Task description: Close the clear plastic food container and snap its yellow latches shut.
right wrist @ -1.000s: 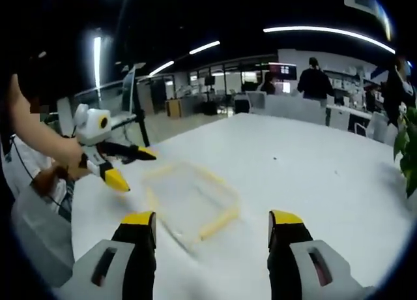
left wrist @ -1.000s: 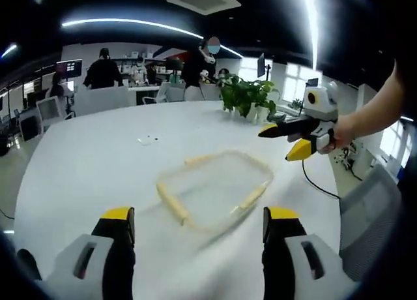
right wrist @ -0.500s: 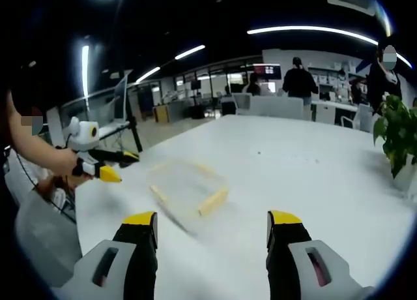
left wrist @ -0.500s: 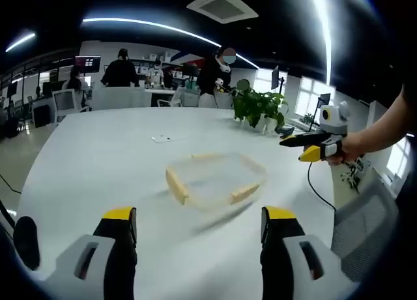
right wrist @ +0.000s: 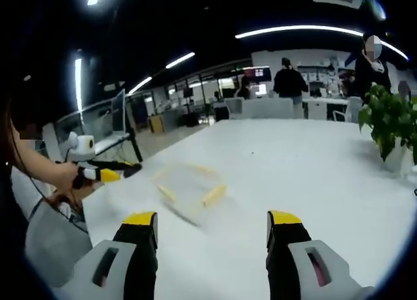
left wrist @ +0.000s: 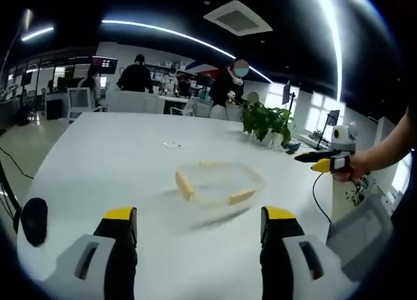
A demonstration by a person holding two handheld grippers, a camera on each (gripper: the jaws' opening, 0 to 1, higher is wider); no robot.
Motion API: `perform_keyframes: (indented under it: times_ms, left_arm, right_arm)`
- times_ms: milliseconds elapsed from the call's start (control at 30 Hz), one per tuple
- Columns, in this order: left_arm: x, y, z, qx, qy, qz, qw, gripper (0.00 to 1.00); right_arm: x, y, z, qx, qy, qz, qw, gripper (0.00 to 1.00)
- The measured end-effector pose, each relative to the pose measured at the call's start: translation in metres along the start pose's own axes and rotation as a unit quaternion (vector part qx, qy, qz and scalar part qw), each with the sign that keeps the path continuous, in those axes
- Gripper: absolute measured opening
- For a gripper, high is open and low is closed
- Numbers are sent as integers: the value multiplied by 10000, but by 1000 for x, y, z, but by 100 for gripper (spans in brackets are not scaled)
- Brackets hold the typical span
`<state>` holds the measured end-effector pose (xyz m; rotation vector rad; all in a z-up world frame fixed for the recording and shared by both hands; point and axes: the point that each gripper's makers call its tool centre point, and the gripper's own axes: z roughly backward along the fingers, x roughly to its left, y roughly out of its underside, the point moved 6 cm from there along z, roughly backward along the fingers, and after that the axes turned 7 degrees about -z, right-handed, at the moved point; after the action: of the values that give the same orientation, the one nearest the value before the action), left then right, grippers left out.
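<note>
— Container (left wrist: pixel 218 184) sat where, exactly?

— On the white worktop (left wrist: pixel 104 156), out in the open, one clear box with yellow latches; three latches (left wrist: pixel 184 184) could be made out in the left gripper view, and blur hid whether a fourth was there. Whether the lid was seated or the latches snapped could not be told.

— And how did it lie from each tool?

— It lay ahead of both, well apart from each. In the left gripper view it sat straight ahead of the left tool (left wrist: pixel 194 228), between its two spread jaws, its long axis running across the view. In the right gripper view the container (right wrist: pixel 189 186) lay ahead and a little to the left of the right tool (right wrist: pixel 212 231). Neither looked clearly nearer.

— State of the tools?

— Both stood open, holding nothing. Each showed in the other's view too, held in a hand out beside the box, jaws apparently near together.

— Anything else on the worktop?

— One potted plant (left wrist: pixel 266 122) beyond the container, a small clear scrap (left wrist: pixel 172 144), and one dark round object (left wrist: pixel 32 220) near the edge. People stood at desks far behind.
</note>
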<state>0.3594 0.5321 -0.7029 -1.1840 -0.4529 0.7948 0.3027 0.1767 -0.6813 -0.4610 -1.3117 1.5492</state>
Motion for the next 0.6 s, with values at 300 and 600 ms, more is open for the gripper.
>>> perform_keyframes:
  times_ms: [300, 600]
  left_arm:
    - [-5, 6, 20, -70, -64, 76, 9999, 77]
    - [-19, 20, 41, -95, -113, 306, 9994, 76]
  right_arm:
    - [6, 2, 18, -106, 114, -74, 9999, 68]
    - [20, 14, 33, -136, 131, -92, 9998, 68]
